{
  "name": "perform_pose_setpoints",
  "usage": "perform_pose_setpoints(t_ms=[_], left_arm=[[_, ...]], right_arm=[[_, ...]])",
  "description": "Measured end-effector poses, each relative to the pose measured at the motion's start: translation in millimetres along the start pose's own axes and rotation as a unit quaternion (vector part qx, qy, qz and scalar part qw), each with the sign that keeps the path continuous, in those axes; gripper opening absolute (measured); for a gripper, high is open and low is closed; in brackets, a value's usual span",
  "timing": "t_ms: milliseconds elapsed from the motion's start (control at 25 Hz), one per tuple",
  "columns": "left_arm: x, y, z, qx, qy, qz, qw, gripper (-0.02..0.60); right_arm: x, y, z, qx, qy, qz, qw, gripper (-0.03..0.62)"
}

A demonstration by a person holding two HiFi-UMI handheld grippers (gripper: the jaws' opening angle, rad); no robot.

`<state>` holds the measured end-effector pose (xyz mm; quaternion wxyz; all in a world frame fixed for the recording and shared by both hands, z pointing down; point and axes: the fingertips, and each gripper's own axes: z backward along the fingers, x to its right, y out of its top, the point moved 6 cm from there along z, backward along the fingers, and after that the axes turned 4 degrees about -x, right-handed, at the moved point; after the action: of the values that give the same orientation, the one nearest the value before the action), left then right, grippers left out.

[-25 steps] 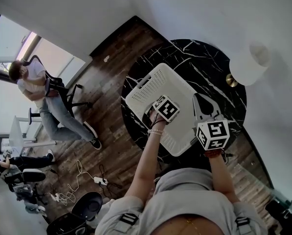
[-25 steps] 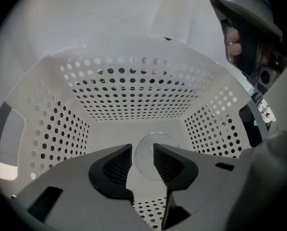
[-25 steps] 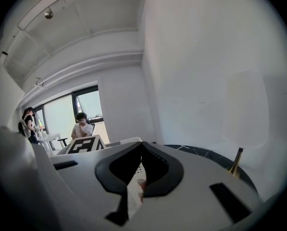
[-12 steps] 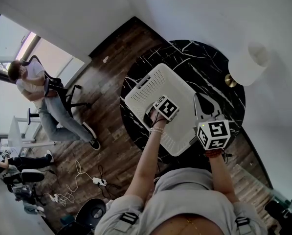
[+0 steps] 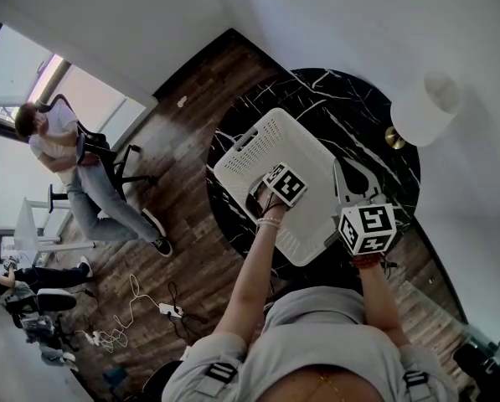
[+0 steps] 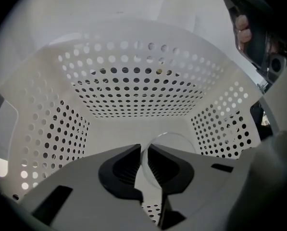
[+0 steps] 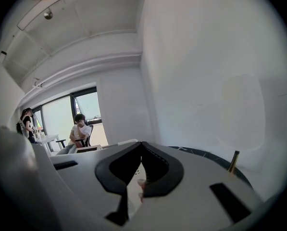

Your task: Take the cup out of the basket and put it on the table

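Observation:
A white perforated basket (image 5: 258, 145) stands on the round black marble table (image 5: 333, 90). My left gripper (image 6: 142, 150) reaches steeply down into the basket (image 6: 133, 81). A clear cup (image 6: 177, 141) stands on the basket floor. The left jaws have just been closing and now pinch the cup's thin rim between the black pads. In the head view the marker cube (image 5: 285, 184) hides these jaws and the cup. My right gripper (image 5: 347, 170) hovers beside the basket's right edge, shut, with nothing held (image 7: 141, 146).
A lamp with a white shade (image 5: 425, 107) and a brass base (image 5: 396, 137) stands at the table's right. A person sits on an office chair (image 5: 65, 153) by the window at the left. Cables (image 5: 124, 321) lie on the wooden floor.
Both hands stay where they were. A dark round thing on the floor at the bottom left has slid out of view.

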<state>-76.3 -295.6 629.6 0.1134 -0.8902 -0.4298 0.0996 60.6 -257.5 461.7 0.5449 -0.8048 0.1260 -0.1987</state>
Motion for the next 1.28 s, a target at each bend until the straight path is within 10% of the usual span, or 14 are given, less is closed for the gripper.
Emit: perform_pose_setpoints(t_ms=[1280], left_arm=[[10,12,35,0.087,0.023,0.042,0.9951,0.035]], right_arm=[[-3,0,9,0.008,0.012,-0.004,1.000,0.009]])
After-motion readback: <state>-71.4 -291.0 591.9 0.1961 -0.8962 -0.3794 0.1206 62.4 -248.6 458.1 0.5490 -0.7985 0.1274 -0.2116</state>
